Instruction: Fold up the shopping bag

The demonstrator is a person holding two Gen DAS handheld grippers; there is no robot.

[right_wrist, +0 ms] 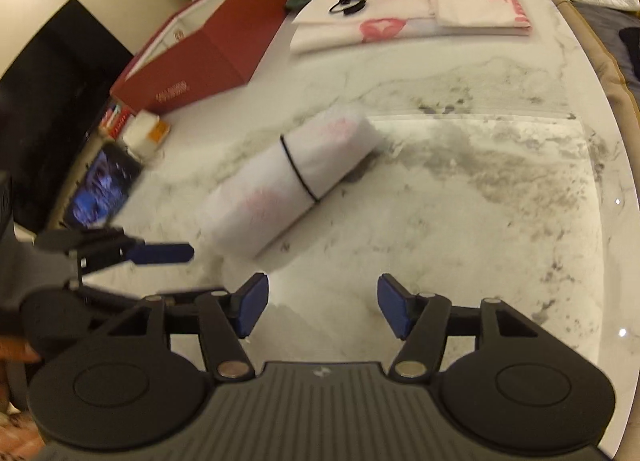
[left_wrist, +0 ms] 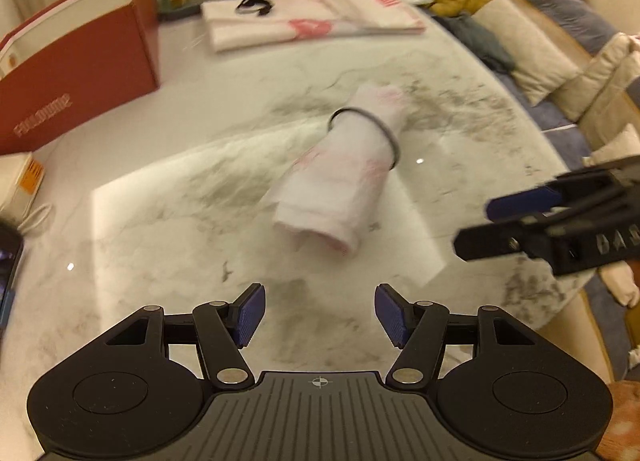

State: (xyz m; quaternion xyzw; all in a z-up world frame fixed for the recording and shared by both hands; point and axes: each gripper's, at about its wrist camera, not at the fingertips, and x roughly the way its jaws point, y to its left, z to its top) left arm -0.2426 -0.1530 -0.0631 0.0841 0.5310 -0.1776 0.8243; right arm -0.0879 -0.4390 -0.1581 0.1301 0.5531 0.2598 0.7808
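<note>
A white shopping bag with pink print [left_wrist: 340, 185] lies rolled into a bundle on the marble table, with a black elastic band [left_wrist: 370, 121] around it. It also shows in the right wrist view [right_wrist: 288, 181], the band [right_wrist: 298, 173] near its middle. My left gripper [left_wrist: 319, 315] is open and empty, a little short of the bundle. My right gripper [right_wrist: 322, 307] is open and empty too, back from the bundle. The right gripper shows at the right edge of the left wrist view [left_wrist: 520, 217]; the left gripper shows at the left of the right wrist view [right_wrist: 160, 253].
A red box [left_wrist: 80, 73] stands at the back left. Folded white and pink bags [left_wrist: 316, 21] with a black band [left_wrist: 254, 7] on top lie at the back. A phone [right_wrist: 102, 191] and a small white box [right_wrist: 146, 133] are at the left. A sofa with cushions [left_wrist: 532, 41] lies beyond the table's right edge.
</note>
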